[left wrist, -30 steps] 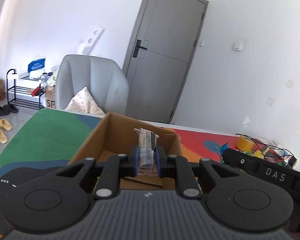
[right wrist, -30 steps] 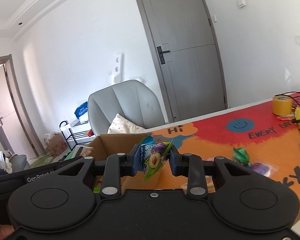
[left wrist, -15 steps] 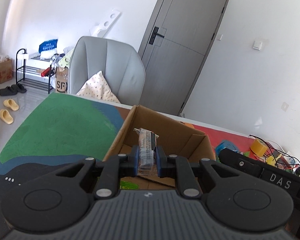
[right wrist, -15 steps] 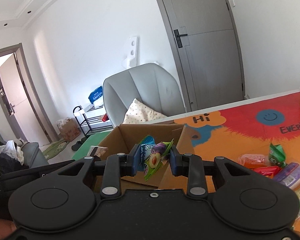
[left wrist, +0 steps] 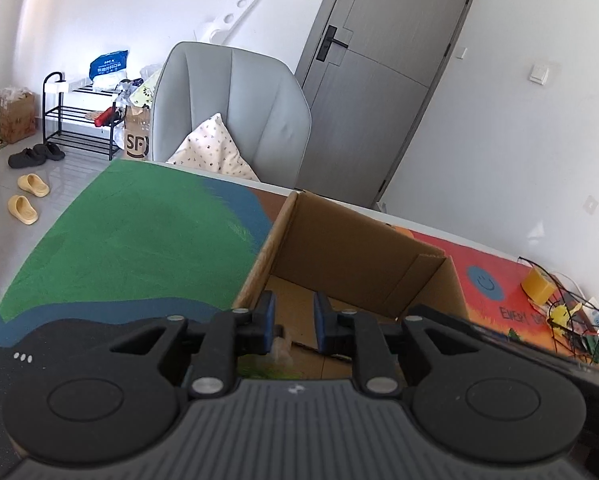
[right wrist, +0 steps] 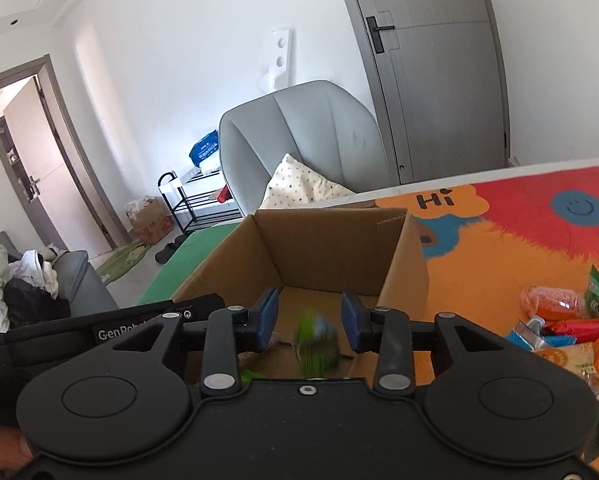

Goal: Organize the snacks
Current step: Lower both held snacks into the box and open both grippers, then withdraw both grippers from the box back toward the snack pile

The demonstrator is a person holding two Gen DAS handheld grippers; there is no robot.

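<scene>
An open cardboard box [left wrist: 351, 240] [right wrist: 331, 248] stands on the colourful table mat, right under both grippers. My left gripper [left wrist: 294, 320] hangs over the box's near left corner. Its jaws are opening, with nothing pressed between the blue pads. A pale blurred packet [left wrist: 282, 350] drops below them. My right gripper [right wrist: 308, 320] is over the box too, its jaws opening wider. A blurred green snack packet [right wrist: 317, 342] falls free between and below its pads. A pile of loose snacks [right wrist: 567, 328] lies on the mat to the right of the box.
A grey chair [left wrist: 235, 108] with a spotted pillow stands behind the table's far edge. A yellow tape roll [left wrist: 537, 282] and tangled cables [left wrist: 571, 320] sit at the right. The left gripper's black body [right wrist: 119, 332] is close beside the right one. A shoe rack [left wrist: 79, 120] stands on the floor.
Both grippers moved forward over the box and opened. The biscuit packet left the left pads and the green plum packet left the right pads; both are dropping into the box.
</scene>
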